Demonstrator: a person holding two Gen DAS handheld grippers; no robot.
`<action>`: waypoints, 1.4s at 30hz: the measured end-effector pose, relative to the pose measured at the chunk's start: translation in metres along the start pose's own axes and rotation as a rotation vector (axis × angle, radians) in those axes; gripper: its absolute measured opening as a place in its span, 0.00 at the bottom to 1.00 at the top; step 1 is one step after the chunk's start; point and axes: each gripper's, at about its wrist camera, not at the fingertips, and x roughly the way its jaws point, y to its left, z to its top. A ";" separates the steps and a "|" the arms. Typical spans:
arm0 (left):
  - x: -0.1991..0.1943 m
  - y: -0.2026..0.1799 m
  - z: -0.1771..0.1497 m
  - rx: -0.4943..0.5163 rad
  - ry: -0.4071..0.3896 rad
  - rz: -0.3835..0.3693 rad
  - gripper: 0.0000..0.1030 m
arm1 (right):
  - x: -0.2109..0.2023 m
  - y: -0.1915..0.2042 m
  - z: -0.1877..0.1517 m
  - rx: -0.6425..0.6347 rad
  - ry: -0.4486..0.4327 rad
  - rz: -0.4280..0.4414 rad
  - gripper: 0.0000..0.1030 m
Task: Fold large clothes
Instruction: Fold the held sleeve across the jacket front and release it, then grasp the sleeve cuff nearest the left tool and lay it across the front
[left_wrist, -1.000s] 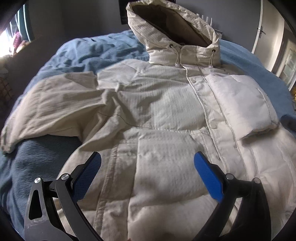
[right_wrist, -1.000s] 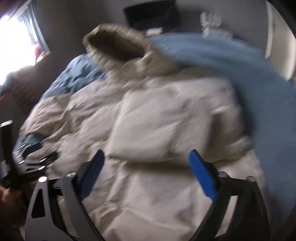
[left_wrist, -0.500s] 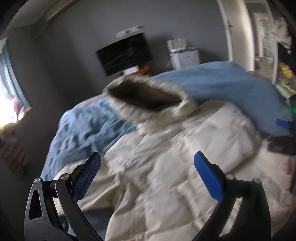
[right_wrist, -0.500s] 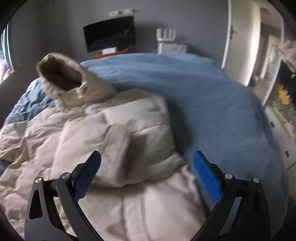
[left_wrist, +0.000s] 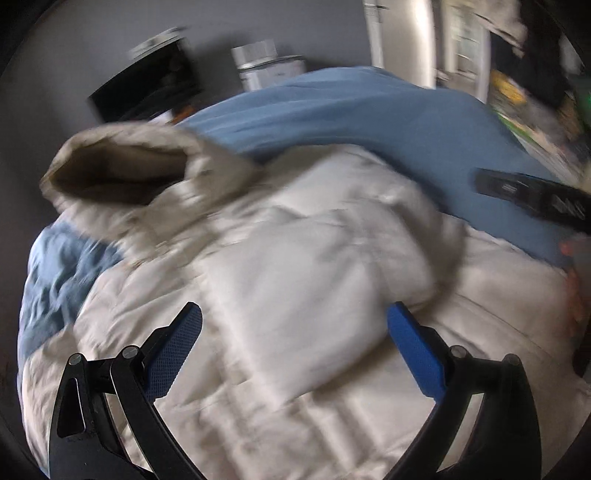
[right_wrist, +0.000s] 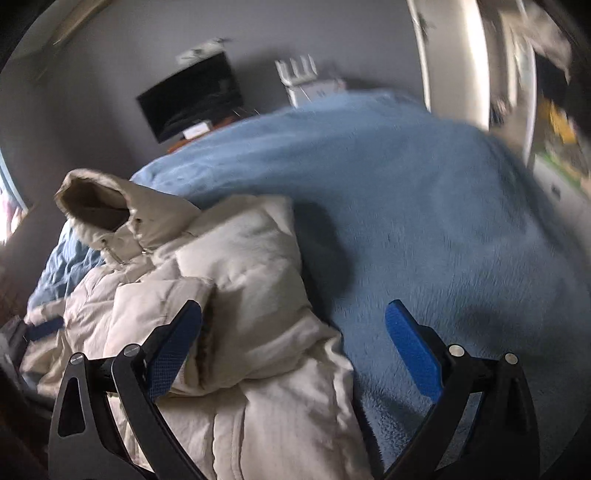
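Observation:
A cream hooded puffer jacket (left_wrist: 303, 280) lies face up on a blue bed cover (left_wrist: 369, 107), with its hood (left_wrist: 122, 173) at the far end. One sleeve (right_wrist: 243, 266) is folded across the chest. My left gripper (left_wrist: 295, 347) hovers open above the jacket's body, holding nothing. In the right wrist view my right gripper (right_wrist: 293, 349) is open over the jacket's right edge (right_wrist: 314, 332) and the blue cover (right_wrist: 424, 221). The right gripper's black frame (left_wrist: 532, 195) shows at the right of the left wrist view, and the left gripper's blue pad (right_wrist: 44, 328) at the far left of the right wrist view.
Against the grey far wall stand a dark screen (right_wrist: 192, 96) and a white router on a box (right_wrist: 306, 77). A white door frame (right_wrist: 450, 55) and a cluttered room beyond it lie at the right. Bare blue cover spreads to the right of the jacket.
Both cameras swung and tilted up, then the left one dipped back over the folded sleeve. The right gripper slid rightward to the jacket's edge. Both stayed open, and the jacket has not moved.

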 end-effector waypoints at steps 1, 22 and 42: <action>0.007 -0.012 0.001 0.047 0.003 -0.011 0.94 | 0.005 -0.003 -0.001 0.018 0.019 0.015 0.93; 0.028 0.002 -0.016 0.006 0.020 -0.047 0.30 | 0.029 0.008 -0.014 -0.052 0.059 0.033 0.93; -0.041 0.152 -0.098 -0.582 -0.042 0.022 0.18 | 0.026 0.036 -0.028 -0.204 0.025 0.061 0.93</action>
